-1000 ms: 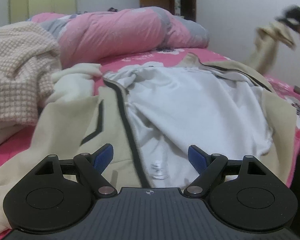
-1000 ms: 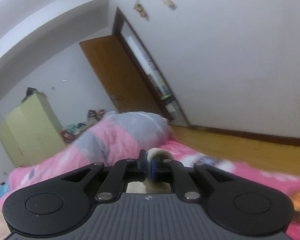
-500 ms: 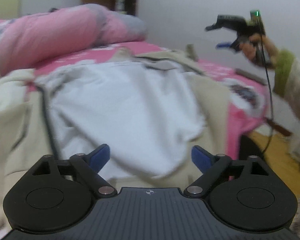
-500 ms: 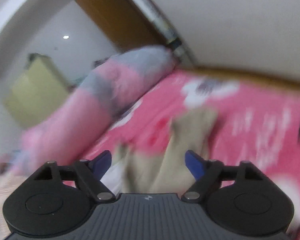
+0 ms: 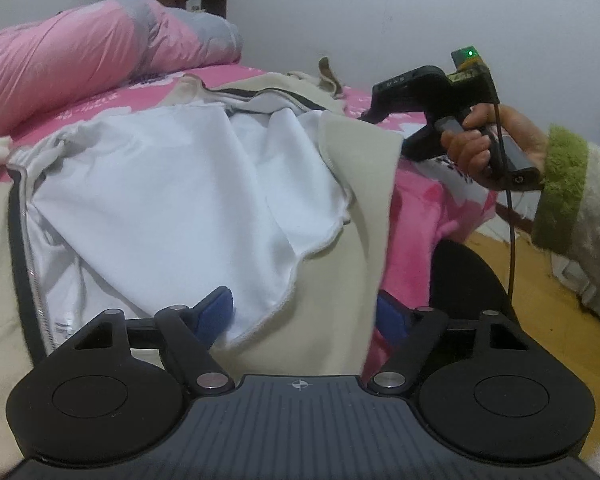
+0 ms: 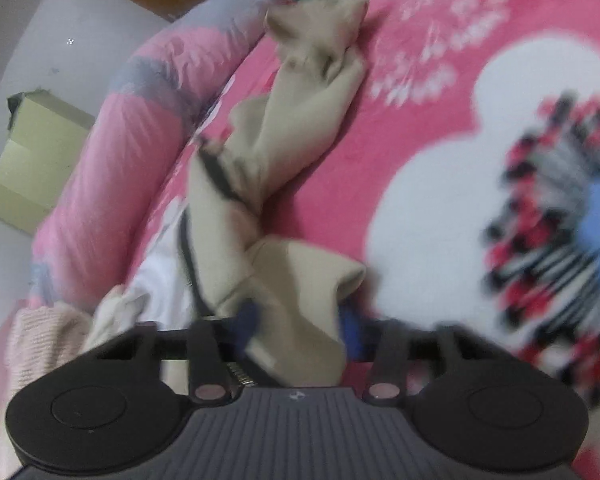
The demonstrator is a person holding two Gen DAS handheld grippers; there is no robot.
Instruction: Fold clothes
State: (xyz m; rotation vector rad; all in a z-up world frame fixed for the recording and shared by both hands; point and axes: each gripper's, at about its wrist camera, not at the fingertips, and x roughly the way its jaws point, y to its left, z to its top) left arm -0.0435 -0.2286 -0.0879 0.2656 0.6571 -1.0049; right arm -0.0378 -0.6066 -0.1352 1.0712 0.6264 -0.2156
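Jacket (image 5: 172,200) lies open, lining up, on the pink bed (image 5: 420,208), spread for folding. Left hand-held gripper (image 5: 304,316) is closing over its right front edge, pads not yet pressing. Right hand-held gripper (image 6: 296,328) is closing on the beige side panel. Rolled quilt (image 5: 100,52) crowds the far side.

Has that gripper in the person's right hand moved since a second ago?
Yes. The right gripper has come down from pointing at the wall and door to the beige jacket on the pink bedsheet; its jaws are closing around a fold of it.
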